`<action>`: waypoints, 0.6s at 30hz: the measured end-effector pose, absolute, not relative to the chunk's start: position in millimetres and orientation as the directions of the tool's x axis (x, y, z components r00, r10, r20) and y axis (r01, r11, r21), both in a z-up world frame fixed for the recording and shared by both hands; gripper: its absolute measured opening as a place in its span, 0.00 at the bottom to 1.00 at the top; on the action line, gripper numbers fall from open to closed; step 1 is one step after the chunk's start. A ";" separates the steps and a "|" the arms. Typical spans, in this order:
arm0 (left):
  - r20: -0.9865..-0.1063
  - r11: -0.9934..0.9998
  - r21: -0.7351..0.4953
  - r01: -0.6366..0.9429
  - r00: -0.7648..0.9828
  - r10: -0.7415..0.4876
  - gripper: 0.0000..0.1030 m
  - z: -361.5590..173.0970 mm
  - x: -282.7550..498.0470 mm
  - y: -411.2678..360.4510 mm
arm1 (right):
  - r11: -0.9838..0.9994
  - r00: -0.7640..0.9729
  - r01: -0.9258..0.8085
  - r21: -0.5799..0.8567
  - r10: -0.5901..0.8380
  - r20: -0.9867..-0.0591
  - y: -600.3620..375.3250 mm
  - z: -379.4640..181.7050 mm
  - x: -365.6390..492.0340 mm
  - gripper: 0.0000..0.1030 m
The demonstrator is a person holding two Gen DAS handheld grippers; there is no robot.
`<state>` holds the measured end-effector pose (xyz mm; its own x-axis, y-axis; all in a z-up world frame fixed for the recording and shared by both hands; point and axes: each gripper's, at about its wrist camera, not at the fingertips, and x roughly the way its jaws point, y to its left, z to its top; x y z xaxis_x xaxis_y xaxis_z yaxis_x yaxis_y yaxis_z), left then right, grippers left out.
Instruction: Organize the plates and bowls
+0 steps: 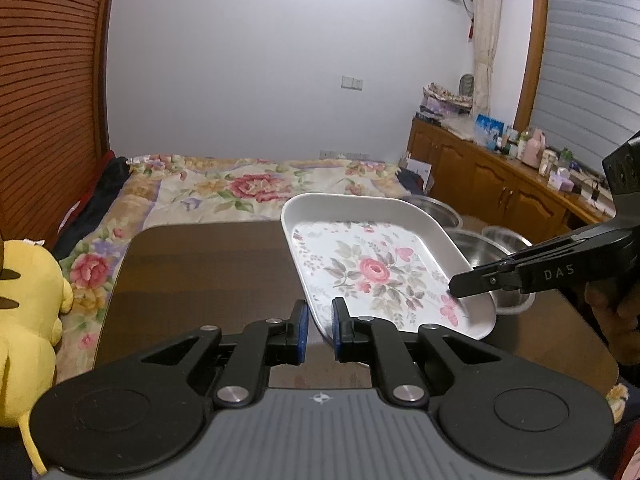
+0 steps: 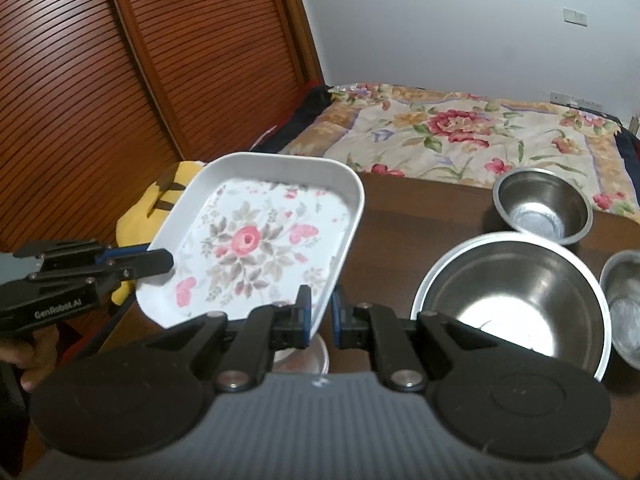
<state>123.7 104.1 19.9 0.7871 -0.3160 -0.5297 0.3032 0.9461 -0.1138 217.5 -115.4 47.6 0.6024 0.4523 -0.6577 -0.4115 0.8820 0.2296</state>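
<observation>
The white floral tray [image 1: 384, 264] hangs tilted above the dark wooden table [image 1: 208, 264], carried between the two tools. The left gripper [image 1: 320, 326] has its jaws pressed together on the tray's near rim, the blue pads squeezing the thin white edge between them. The right gripper [image 2: 322, 314] pinches the opposite rim the same way, its jaws drawn tight on the white wall. In the left wrist view the right gripper's black fingers [image 1: 480, 282] reach in from the right side and lie across the tray's corner; in the right wrist view the left gripper comes in from the left and bites the tray's left edge, a hand [image 2: 32, 356] partly visible behind it. To the right of the right gripper, on the table, sits a large steel bowl [image 2: 516, 304], with a small steel bowl [image 2: 544, 206] beyond it and another steel bowl [image 2: 624, 312] cut off at the far right edge. Directly under the right gripper's tips a small round dish [image 2: 304, 358] shows, mostly hidden. Left of the left gripper lies a yellow plush toy [image 1: 28, 320], and ahead of both stretches a bed with a flowered quilt [image 1: 224, 188].
</observation>
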 end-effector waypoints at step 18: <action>-0.596 0.953 -0.129 0.275 0.747 -0.296 0.13 -18.6 95.0 118.4 | 0.871 0.551 -0.410 0.270 0.472 -0.688 -105.3 1.7 187.9 0.12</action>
<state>95.0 118.4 -18.6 0.7469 -0.2957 -0.5956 0.2746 0.9529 -0.1287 187.9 -105.3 1.7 0.5505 0.4723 -0.6884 -0.4103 0.8712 0.2696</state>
